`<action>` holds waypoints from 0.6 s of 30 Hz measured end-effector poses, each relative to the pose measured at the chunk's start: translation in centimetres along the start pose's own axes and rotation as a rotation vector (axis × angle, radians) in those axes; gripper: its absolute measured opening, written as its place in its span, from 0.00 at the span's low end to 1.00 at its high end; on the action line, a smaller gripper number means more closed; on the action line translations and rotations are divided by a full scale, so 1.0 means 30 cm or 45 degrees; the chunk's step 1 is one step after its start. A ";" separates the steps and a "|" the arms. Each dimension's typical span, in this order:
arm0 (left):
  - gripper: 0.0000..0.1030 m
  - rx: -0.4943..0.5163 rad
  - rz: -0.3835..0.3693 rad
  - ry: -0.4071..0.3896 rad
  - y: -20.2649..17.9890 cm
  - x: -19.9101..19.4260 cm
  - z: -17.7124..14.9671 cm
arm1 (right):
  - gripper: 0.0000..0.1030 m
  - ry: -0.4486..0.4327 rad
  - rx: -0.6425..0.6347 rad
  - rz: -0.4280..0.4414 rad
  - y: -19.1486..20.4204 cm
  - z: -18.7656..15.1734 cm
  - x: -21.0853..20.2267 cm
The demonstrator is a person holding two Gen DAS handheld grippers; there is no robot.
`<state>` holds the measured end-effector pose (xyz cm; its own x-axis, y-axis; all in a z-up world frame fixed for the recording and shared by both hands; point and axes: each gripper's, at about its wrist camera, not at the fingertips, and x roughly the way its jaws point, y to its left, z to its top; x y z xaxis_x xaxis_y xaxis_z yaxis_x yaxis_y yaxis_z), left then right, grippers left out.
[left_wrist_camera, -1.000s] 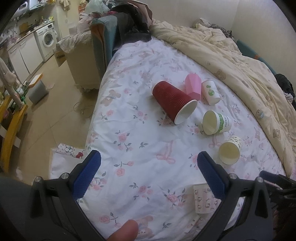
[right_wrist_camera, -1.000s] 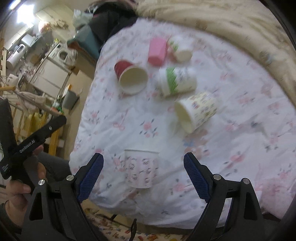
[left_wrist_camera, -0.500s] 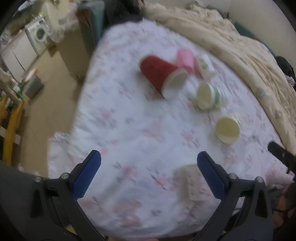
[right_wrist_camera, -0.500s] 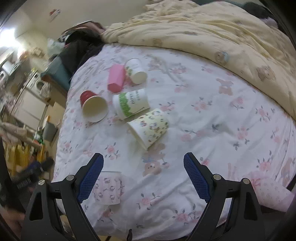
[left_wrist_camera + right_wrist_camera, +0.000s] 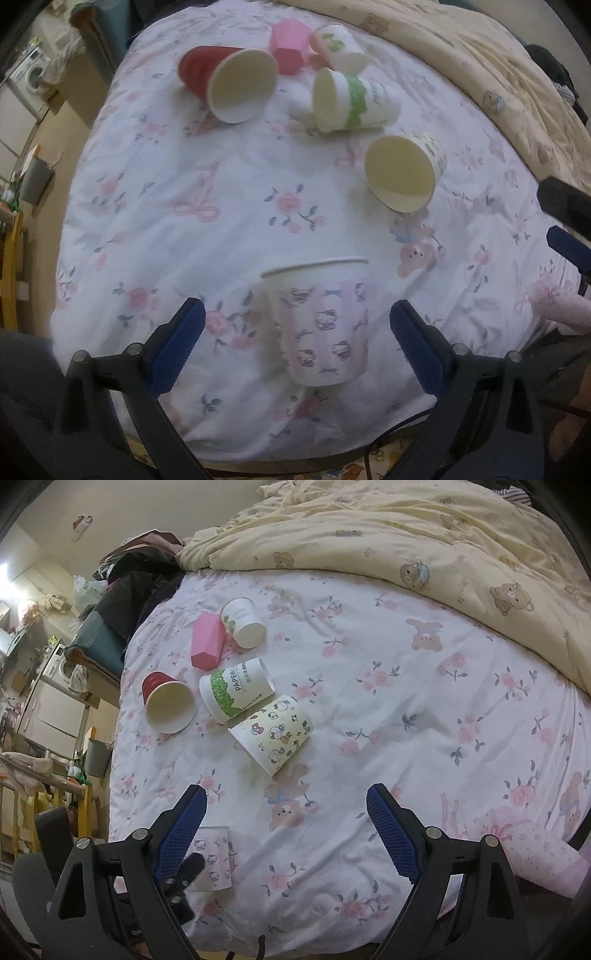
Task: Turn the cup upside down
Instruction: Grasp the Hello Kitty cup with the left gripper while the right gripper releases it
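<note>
1. My left gripper [image 5: 293,338] is spread wide, and the Hello Kitty cup [image 5: 321,325] stands upright, mouth up, between its blue fingers [image 5: 177,343], touching neither one. The cup sits near the front edge of the bed.
2. My right gripper [image 5: 286,825] is also spread wide and holds nothing. Between its fingers lies only the flowered sheet [image 5: 369,709].
3. From my right wrist I see the same Hello Kitty cup [image 5: 216,860] low on the left, partly behind my own left finger, with the dark tip of the other gripper just in front of it.
4. From my left wrist the right gripper shows only as a dark and blue edge [image 5: 569,236] at the far right, well apart from the cup.
5. Only the right view shows the printed sides of the cups lying further back; the left view shows mostly their open mouths.
6. Beyond the cup lie five others on their sides: a cartoon-print cup [image 5: 404,171], a green-banded cup [image 5: 349,99], a red cup [image 5: 229,83], a pink cup [image 5: 290,46] and a small white cup [image 5: 338,44].
7. A yellow bear-print quilt [image 5: 424,535] is bunched along the far side of the bed.
8. Nothing stands between my left fingers and the cup.
</note>
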<state>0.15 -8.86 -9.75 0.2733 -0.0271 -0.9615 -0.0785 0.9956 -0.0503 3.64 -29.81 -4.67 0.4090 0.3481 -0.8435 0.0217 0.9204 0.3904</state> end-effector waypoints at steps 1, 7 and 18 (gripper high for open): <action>0.96 0.007 0.001 0.009 -0.009 0.009 0.001 | 0.88 0.005 0.006 0.005 -0.003 0.000 0.003; 0.95 0.048 -0.036 0.126 -0.041 0.081 0.001 | 0.88 0.015 0.002 0.005 -0.001 -0.001 0.010; 0.61 0.085 -0.016 0.095 -0.053 0.077 -0.009 | 0.88 0.007 -0.049 -0.026 0.022 -0.010 0.008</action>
<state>0.65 -10.53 -11.97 0.2016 -0.0435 -0.9785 -0.0107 0.9989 -0.0466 3.48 -29.06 -4.73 0.4036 0.3298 -0.8534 -0.0049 0.9335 0.3585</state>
